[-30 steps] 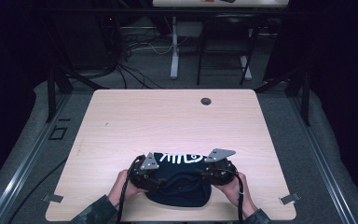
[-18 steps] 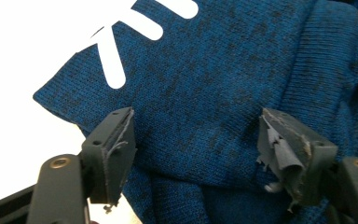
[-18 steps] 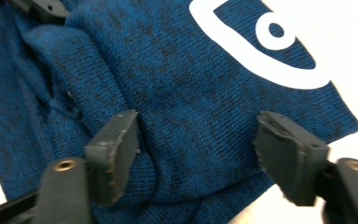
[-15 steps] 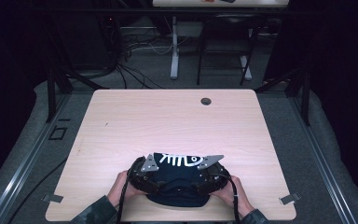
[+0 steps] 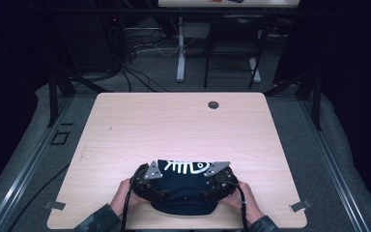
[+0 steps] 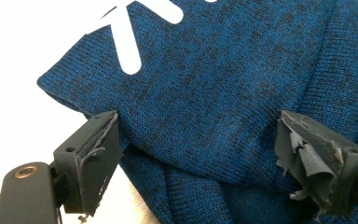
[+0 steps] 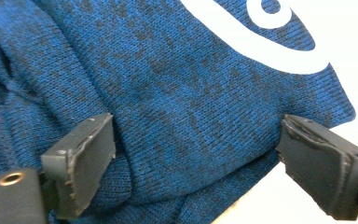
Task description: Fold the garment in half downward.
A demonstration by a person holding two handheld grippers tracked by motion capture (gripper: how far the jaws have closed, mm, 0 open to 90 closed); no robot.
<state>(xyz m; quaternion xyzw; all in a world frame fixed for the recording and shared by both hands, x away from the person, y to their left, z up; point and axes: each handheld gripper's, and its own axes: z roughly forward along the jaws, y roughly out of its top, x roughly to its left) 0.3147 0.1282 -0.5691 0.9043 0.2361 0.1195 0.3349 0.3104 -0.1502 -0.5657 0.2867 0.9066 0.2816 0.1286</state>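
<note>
A dark blue knit garment (image 5: 186, 166) with a white fish-bone print lies folded at the table's near edge. My left gripper (image 5: 150, 186) sits at its left side and my right gripper (image 5: 218, 186) at its right, each held by a hand. In the left gripper view the gripper (image 6: 196, 149) stands open; its jaws have just been opening, with a fold of the knit (image 6: 223, 84) lying loose between them. In the right gripper view the gripper (image 7: 196, 154) is open too, its jaws just opened wider, and the cloth (image 7: 168, 84) between them is not pinched.
The light wooden table (image 5: 174, 125) stretches bare beyond the garment, with a round cable hole (image 5: 213, 105) near its far edge. Its front edge runs just below the hands. Desk legs, a chair frame and cables stand on the dark floor behind.
The right gripper has sunk onto the table with its side of the garment, which now lies flatter. The left hand has stayed in place.
</note>
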